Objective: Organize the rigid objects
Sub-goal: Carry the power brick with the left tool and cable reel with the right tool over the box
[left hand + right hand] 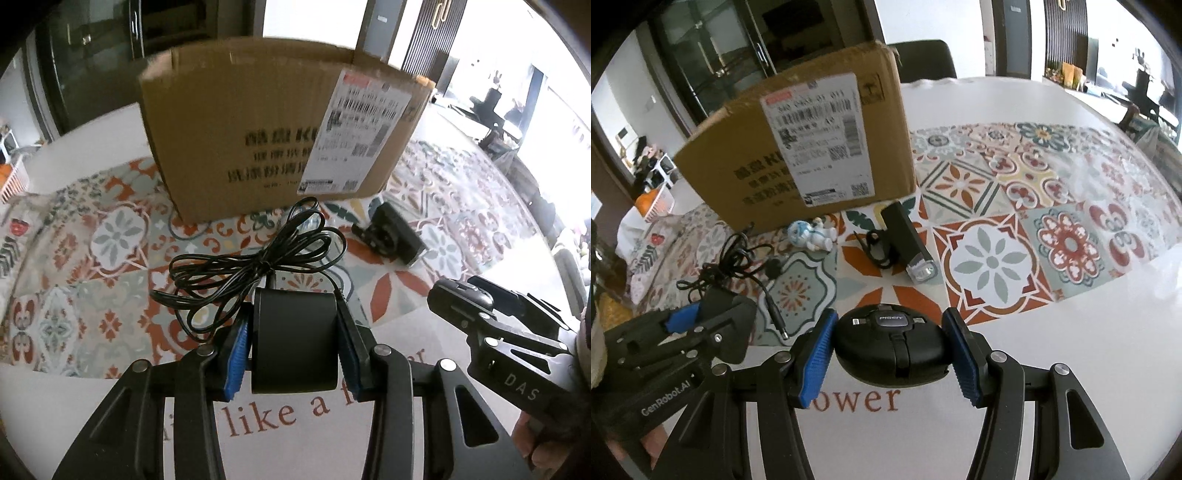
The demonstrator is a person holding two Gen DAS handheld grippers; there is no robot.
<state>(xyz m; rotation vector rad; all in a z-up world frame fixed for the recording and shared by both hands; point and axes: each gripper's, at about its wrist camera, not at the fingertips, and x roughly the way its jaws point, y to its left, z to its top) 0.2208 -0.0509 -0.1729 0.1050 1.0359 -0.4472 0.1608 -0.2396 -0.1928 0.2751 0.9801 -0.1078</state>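
Clamped between the blue pads of the left gripper (295, 345): a black power adapter (294, 341), held on its two sides, long axis running from the camera toward the cardboard box (266, 122), cord end pointing at the box. Trailing from that far end, a tied bundle of black cord (255, 264), hanging between adapter and box. Pinched at its left and right sides in the right gripper (890, 352): a round black cable reel (892, 349), branded face up, no clear long axis. Lying on the patterned tablecloth (993, 258) just in front of the box, a dark flashlight (908, 242), long axis running away from the box, lens end pointing at the right gripper. Left of the flashlight, close to the box's front edge, a small white and blue figurine (812, 233) on its side.
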